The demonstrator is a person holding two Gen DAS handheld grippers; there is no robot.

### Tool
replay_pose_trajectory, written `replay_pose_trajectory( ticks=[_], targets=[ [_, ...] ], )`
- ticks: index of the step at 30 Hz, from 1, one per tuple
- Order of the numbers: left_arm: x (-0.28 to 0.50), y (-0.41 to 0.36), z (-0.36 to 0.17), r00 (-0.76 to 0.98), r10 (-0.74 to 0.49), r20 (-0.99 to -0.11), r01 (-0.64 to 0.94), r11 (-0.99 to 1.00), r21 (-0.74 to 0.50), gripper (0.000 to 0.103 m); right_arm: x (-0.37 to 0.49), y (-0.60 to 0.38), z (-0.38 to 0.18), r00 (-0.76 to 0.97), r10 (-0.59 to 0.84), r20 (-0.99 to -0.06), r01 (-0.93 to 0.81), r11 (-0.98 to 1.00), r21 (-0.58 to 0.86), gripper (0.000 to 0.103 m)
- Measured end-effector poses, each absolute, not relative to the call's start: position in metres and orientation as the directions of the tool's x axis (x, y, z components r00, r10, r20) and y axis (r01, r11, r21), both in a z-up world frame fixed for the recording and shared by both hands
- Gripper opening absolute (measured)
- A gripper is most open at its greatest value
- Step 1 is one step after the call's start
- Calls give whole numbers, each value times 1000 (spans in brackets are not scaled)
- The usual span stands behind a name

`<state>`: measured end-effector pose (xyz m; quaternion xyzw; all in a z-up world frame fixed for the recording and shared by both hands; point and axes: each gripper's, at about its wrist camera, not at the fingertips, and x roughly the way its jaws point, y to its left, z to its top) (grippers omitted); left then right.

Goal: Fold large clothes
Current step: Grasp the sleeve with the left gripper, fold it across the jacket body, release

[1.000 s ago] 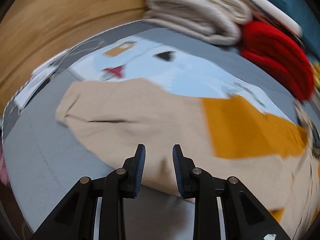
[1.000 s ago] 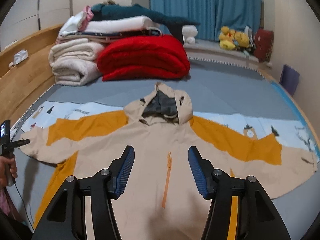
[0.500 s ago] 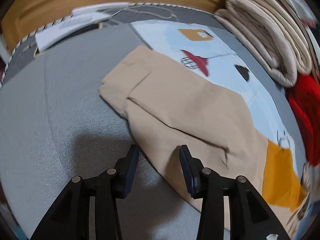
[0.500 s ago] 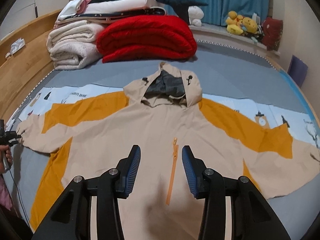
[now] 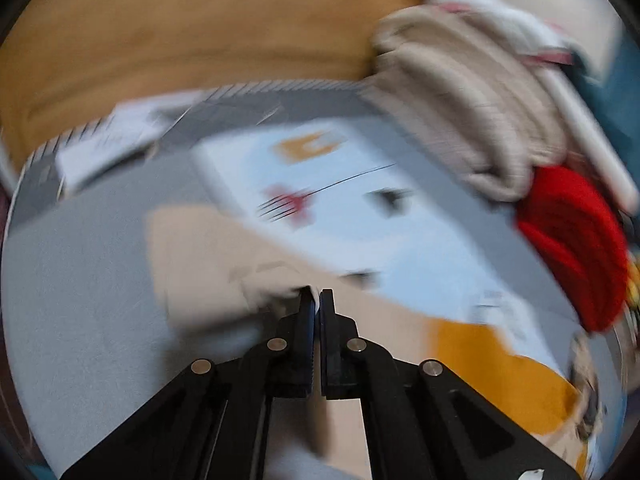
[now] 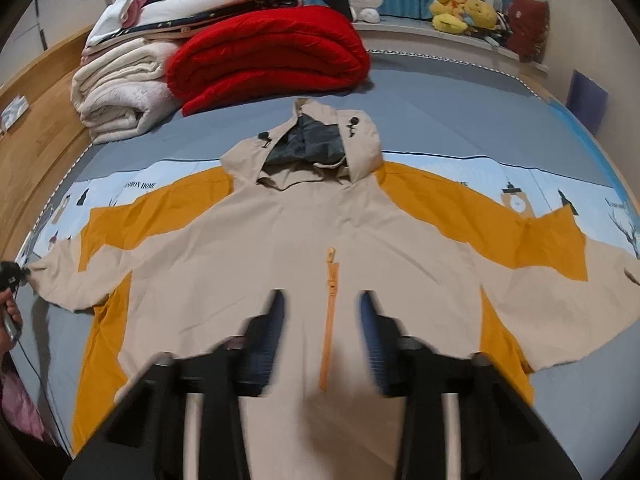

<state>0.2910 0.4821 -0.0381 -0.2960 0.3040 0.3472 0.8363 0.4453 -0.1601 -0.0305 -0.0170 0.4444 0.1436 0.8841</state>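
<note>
A large beige and orange hooded jacket [image 6: 304, 240] lies spread front-up on the bed, sleeves out to both sides. My left gripper [image 5: 316, 296] is shut, with the beige cuff of the left sleeve [image 5: 208, 264] bunched at its tips; the view is blurred. In the right wrist view that gripper [image 6: 10, 276] sits at the far left sleeve end, held by a hand. My right gripper [image 6: 322, 304] hovers low over the jacket's chest. Its jaws are closing, and the orange zipper [image 6: 330, 300] shows between them without being pressed.
A folded red blanket [image 6: 272, 52] and a stack of cream blankets [image 6: 120, 96] lie at the head of the bed behind the hood [image 6: 316, 148]. A wooden bed frame [image 6: 36, 128] runs along the left. Plush toys [image 6: 464, 12] sit on the far ledge.
The left gripper has closed on the sleeve cuff and risen with it. The right gripper has come down closer to the jacket's front and its jaws have narrowed.
</note>
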Motion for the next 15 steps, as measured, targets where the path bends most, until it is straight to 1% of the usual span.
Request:
replay_pose_trajectory(
  ticks=[2, 3, 4, 7, 8, 10, 12, 13, 15],
  targets=[
    [302, 446, -6, 634, 392, -666, -700, 657, -280, 0, 440, -168, -23, 576, 240, -782, -259, 960, 105, 17],
    [307, 415, 15, 680, 375, -630, -649, 708, -279, 0, 436, -172, -19, 582, 237, -778, -251, 962, 105, 17],
    [311, 399, 25, 703, 360, -613, -620, 733, -281, 0, 431, -177, -16, 583, 236, -777, -245, 963, 109, 17],
    [324, 323, 55, 797, 241, -554, -472, 821, -322, 0, 421, -187, -13, 569, 238, -787, -229, 965, 127, 19],
    [331, 290, 60, 823, 178, -539, -403, 852, -334, 0, 416, -190, -12, 564, 245, -789, -220, 965, 142, 19],
    [343, 237, 60, 839, 75, -538, -296, 894, -337, 0, 409, -196, -12, 556, 254, -791, -206, 964, 165, 23],
    [355, 186, 49, 828, -51, -558, -186, 914, -360, 0, 400, -200, -12, 553, 261, -791, -202, 963, 177, 29],
    [360, 169, 43, 817, -96, -569, -151, 916, -371, 0, 397, -201, -12, 553, 261, -791, -202, 963, 177, 30],
    [371, 127, 18, 755, -206, -623, -78, 915, -397, 0, 391, -203, -14, 552, 258, -793, -199, 964, 175, 34]
  ],
)
